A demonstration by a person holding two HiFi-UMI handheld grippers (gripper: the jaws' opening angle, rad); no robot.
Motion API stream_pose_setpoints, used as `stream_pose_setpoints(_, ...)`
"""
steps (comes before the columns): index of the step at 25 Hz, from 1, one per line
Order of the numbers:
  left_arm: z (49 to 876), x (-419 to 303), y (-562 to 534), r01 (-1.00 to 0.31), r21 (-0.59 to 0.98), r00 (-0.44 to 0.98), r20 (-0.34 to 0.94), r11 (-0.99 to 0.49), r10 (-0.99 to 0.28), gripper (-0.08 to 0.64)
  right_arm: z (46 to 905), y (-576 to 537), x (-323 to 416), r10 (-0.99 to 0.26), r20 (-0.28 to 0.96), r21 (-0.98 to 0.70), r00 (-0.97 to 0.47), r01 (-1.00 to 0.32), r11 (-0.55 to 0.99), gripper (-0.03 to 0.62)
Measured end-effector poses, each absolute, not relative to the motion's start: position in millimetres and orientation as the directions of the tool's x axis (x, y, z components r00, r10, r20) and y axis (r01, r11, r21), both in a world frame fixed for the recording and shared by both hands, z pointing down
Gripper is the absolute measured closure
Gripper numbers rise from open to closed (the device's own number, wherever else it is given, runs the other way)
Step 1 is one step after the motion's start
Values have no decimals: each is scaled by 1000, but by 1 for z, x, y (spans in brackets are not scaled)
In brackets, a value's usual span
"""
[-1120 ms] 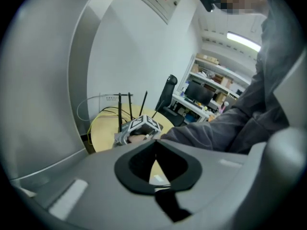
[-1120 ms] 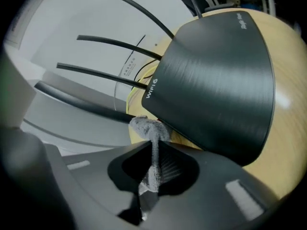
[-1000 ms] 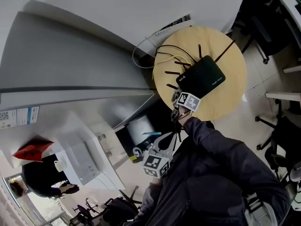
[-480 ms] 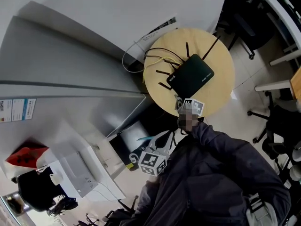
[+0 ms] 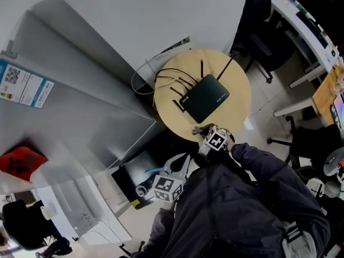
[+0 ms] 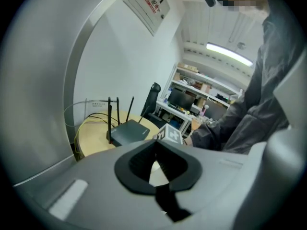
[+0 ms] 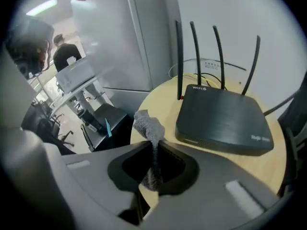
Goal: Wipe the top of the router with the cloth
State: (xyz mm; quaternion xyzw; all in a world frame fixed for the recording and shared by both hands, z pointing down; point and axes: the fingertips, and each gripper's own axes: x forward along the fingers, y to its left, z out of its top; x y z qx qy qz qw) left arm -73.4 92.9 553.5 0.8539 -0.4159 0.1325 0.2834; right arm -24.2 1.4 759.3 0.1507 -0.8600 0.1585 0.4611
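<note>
the right gripper (image 7: 154, 164) is clamped on the grey cloth (image 7: 149, 128), and a crumpled tuft of it sticks up past the jaw tips. the cloth hangs just short of the router (image 7: 223, 119), on its near side, and is not touching the dark top. the router lies flat on the round wooden table (image 5: 236, 117), with its four antennas upright along its far edge and cables trailing behind it. the left gripper (image 6: 154, 164) is held well back from the router, close to the person's body, its jaws pressed together on nothing.

this looks like the approach, with no wiping begun. the next move calls for carrying the cloth forward and down onto the lid. it should then sweep lightly across the lid, stopping short of the antennas. the router may slide, since nothing steadies it.
</note>
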Motion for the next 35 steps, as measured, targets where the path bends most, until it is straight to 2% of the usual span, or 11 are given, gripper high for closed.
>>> stream_pose_setpoints(9, 544, -82, 91, -830, 355, 553, 430, -429, -714, 560, 771, -22, -26, -105, 852, -137, -513, -412, 901, 565)
stream_pose_setpoints(14, 547, -76, 79, -851, 357, 519, 453, -385, -725, 560, 783, -36, -11, -101, 858, -172, -504, -468, 867, 565)
stream_pose_setpoints(22, 546, -34, 30, -858, 351, 509, 485, -374, -711, 560, 785, -82, 51, -101, 829, -265, -549, -546, 795, 565)
stream_pose_setpoints(35, 545, 44, -41, -861, 346, 504, 489, -372, -712, 560, 790, -171, 160, -138, 829, -273, -542, -608, 746, 565)
